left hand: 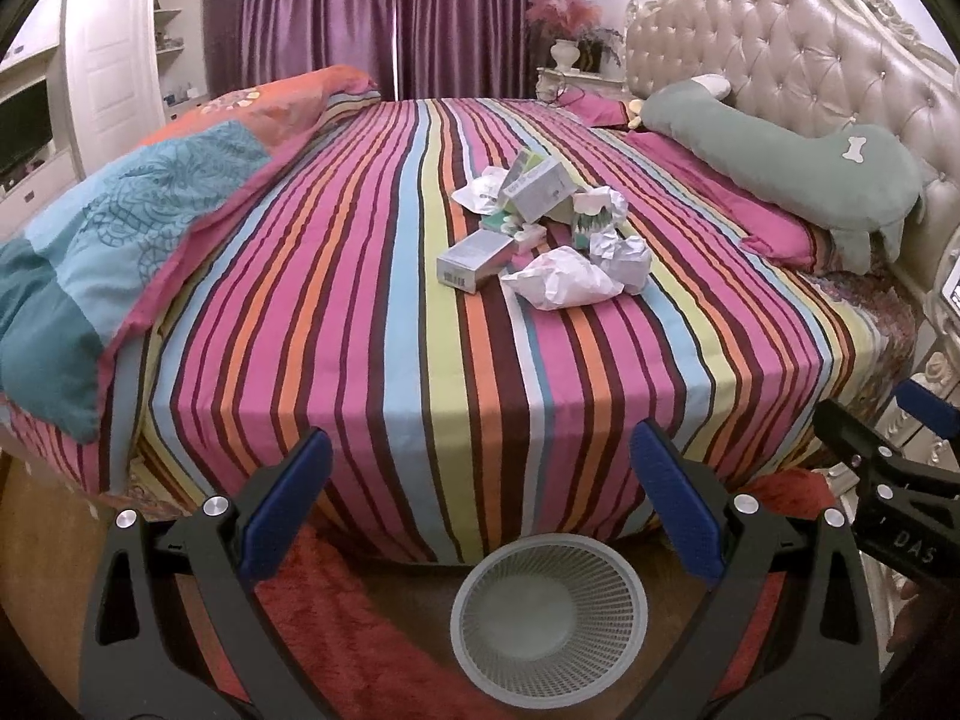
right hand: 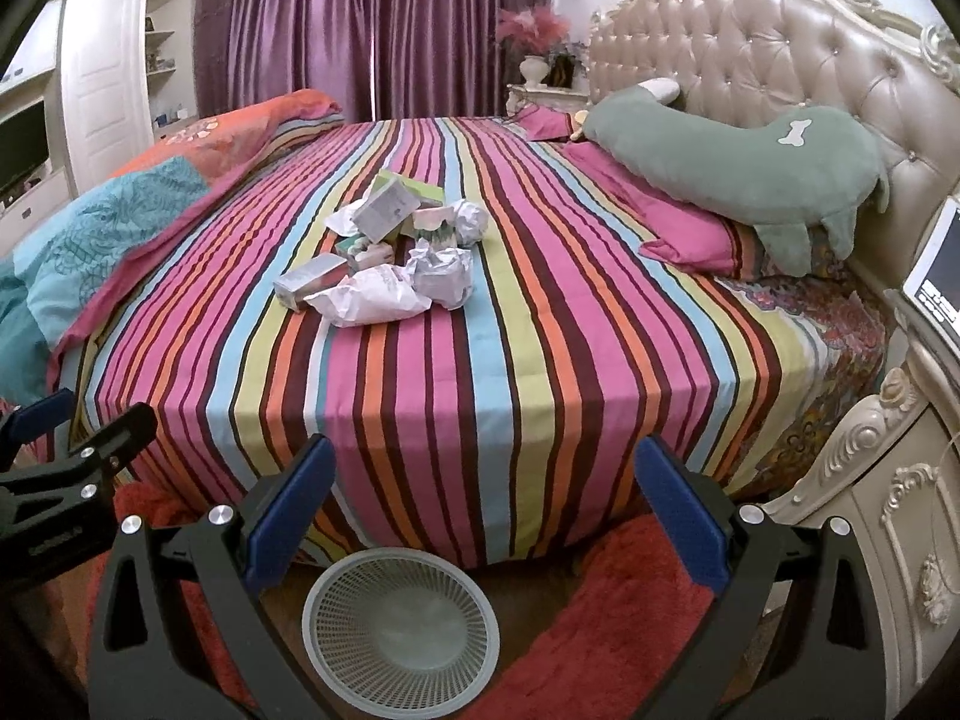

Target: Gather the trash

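From the right wrist view we see a lit tablet screen (right hand: 936, 276) propped by the carved nightstand (right hand: 888, 510) at the bed's head end; the left wrist view shows only a sliver of it at the frame edge. Each view catches the other tool at its side edge.

We hold the left tool (left hand: 480, 504) spread wide, with nothing between its blue pads (left hand: 288, 504) and touching nothing. The right tool (right hand: 483, 504) is equally wide and holds nothing.

The trash pile (left hand: 540, 234), small boxes, crumpled paper and a white plastic bag, lies in the middle of the striped bed (left hand: 420, 360), well apart from both tools. The grey mesh waste basket (left hand: 549, 618) stands upright on the floor against the bed's near edge, below and between the left tool's fingers, with red rug (left hand: 336, 630) on both sides of it.
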Available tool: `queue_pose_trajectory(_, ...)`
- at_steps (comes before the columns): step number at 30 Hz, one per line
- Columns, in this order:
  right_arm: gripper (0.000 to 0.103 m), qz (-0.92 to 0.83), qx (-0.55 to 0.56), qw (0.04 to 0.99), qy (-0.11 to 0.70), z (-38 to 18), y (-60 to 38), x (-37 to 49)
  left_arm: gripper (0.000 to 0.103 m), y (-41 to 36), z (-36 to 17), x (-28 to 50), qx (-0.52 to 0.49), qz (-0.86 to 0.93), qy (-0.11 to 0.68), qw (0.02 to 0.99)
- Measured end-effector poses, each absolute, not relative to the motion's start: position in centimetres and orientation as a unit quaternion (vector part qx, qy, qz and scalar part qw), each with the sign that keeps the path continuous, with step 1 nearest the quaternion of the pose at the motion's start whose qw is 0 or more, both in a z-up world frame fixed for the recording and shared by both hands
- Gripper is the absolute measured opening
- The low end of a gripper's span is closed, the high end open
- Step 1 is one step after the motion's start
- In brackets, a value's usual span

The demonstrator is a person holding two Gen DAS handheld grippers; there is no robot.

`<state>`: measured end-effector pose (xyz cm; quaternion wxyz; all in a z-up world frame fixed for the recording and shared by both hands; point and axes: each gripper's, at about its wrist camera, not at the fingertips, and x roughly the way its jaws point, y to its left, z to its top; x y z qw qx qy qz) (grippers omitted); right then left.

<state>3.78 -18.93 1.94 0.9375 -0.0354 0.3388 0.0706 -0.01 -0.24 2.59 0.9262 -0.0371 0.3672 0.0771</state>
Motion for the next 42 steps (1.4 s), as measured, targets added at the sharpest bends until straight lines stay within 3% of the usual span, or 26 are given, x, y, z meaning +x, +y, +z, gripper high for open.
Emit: queue_pose_trajectory(42, 0.095, 0.074, -0.037, 0.938, 0.337, 1.91, -18.85, 3.57, 0.096, -1.14, 2.84, -0.28, -0.026, 0.068, 0.366, 0.928)
